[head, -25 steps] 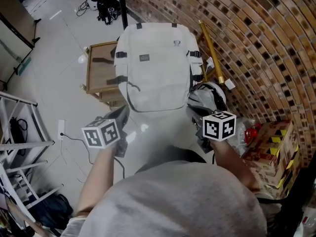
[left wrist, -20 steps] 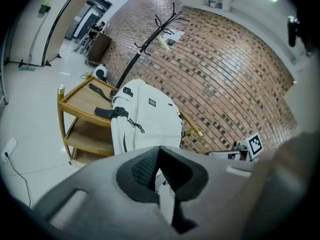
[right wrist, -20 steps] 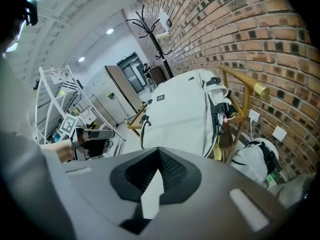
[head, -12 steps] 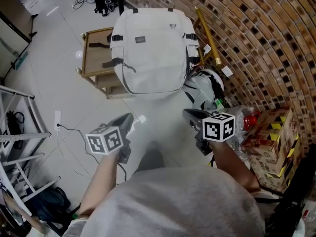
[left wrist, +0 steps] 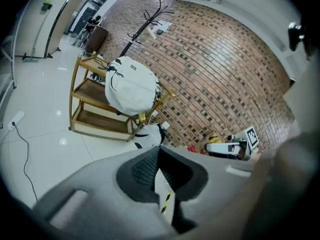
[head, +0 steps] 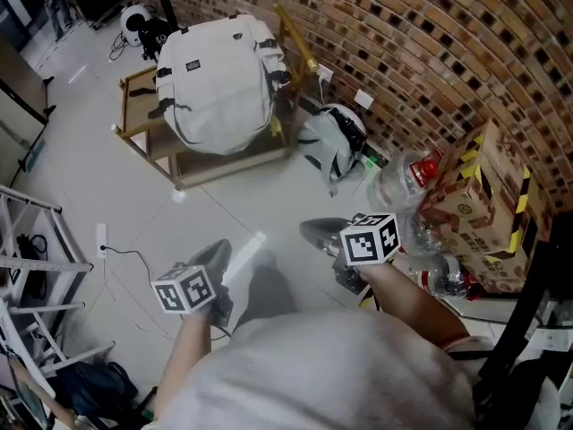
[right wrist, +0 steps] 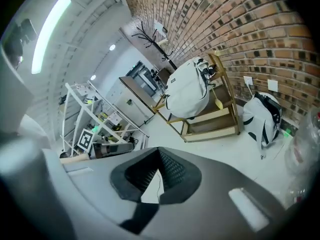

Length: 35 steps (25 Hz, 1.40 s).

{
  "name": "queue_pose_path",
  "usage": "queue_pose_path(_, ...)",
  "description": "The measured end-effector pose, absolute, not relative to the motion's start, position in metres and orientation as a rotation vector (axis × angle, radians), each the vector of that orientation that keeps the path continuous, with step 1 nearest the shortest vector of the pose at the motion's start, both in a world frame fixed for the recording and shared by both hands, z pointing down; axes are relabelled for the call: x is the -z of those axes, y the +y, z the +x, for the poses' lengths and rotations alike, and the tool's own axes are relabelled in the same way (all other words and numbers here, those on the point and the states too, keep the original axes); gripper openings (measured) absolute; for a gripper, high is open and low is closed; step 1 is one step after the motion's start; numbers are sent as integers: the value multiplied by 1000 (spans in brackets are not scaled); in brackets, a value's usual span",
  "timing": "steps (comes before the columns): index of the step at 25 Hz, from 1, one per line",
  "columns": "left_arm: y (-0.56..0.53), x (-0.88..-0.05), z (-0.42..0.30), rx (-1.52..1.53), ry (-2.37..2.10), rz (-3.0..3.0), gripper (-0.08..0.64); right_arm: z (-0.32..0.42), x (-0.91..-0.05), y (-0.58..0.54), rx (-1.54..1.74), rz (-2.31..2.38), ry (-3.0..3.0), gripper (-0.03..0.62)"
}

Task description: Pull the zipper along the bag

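Left gripper [head: 213, 256], right gripper [head: 315, 233]: jaws pressed together, empty. Backpack [head: 213, 83] well ahead of jaws on wooden rack [head: 137, 99]. Approach, spread jaws, pinch zipper pull squarely.

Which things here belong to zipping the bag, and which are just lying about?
Job: white fabric backpack; wooden shelf rack bearing it; left tongs and right tongs, both shut.
Lying about: grey-and-black floor bag; taped cardboard box; clear plastic bottles.
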<state>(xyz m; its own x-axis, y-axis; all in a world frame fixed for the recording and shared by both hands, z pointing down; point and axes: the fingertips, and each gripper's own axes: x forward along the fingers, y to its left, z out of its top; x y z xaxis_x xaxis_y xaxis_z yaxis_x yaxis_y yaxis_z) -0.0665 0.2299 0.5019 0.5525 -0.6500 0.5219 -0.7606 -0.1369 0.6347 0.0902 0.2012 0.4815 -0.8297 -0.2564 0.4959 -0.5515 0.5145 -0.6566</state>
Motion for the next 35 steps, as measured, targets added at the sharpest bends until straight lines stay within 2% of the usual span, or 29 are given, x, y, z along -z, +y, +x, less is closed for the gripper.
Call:
queue_pose_path(5, 333, -489, -11, -148, -1142, 1861, -2, 141, -469, 303, -1239, 636, -2473, 2)
queue_pose_path(10, 395, -482, 9, -142, -1167, 1808, -2, 169, -451, 364, -1208, 594, -2515, 2)
queue_pose_path(22, 435, -470, 54, -188, -1121, 1851, -2, 195, -445, 413, -1186, 593, -2533, 2)
queue_pose_path(35, 461, -473, 60, -166, -1118, 1846, -2, 205, -449, 436, -1169, 604, -2514, 2)
